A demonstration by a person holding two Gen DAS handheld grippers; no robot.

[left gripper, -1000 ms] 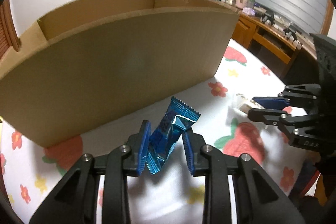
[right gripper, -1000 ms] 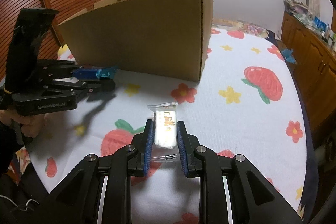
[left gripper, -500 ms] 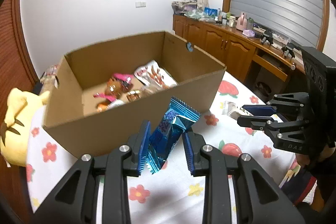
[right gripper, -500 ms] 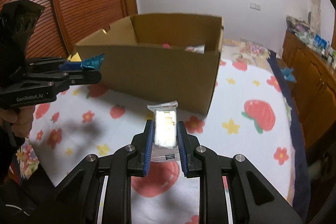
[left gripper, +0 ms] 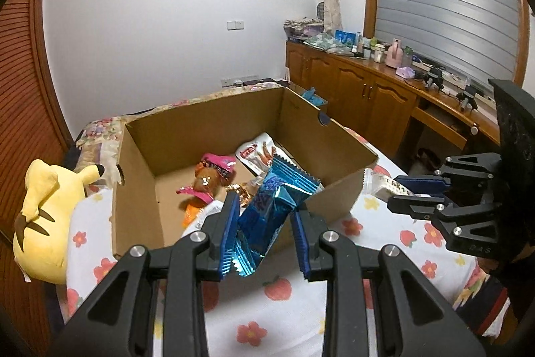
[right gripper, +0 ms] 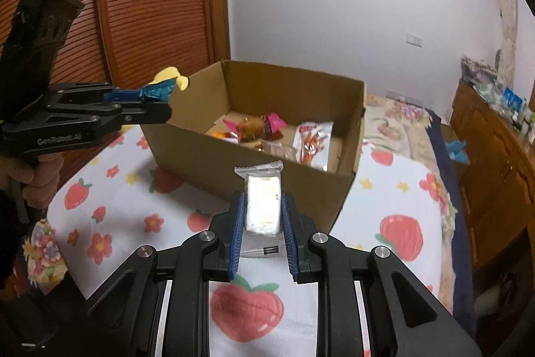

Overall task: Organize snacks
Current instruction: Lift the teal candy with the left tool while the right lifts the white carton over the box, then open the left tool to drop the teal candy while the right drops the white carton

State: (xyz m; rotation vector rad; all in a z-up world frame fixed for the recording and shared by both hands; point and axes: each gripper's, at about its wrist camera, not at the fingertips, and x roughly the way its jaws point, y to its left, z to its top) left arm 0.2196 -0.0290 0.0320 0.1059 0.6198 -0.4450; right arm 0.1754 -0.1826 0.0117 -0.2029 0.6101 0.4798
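left gripper (left gripper: 264, 236) – tilted down above box (left gripper: 337, 193) front wall, clamped on blue packet (left gripper: 272, 213) | right gripper (right gripper: 261, 230) – tilted down beside it, pinching white packet (right gripper: 262, 203) | both off the table (right gripper: 394, 169)

The right gripper (right gripper: 261, 228) pinches a white snack packet (right gripper: 262, 206) upright, above the strawberry-print tablecloth (right gripper: 401, 233) and just before the near wall of the open cardboard box (right gripper: 267, 169). Snack packets (right gripper: 312, 141) lie inside the box. At the left edge, the left gripper (right gripper: 157, 102), in a hand (right gripper: 40, 176), grips a blue wrapper (right gripper: 158, 91).
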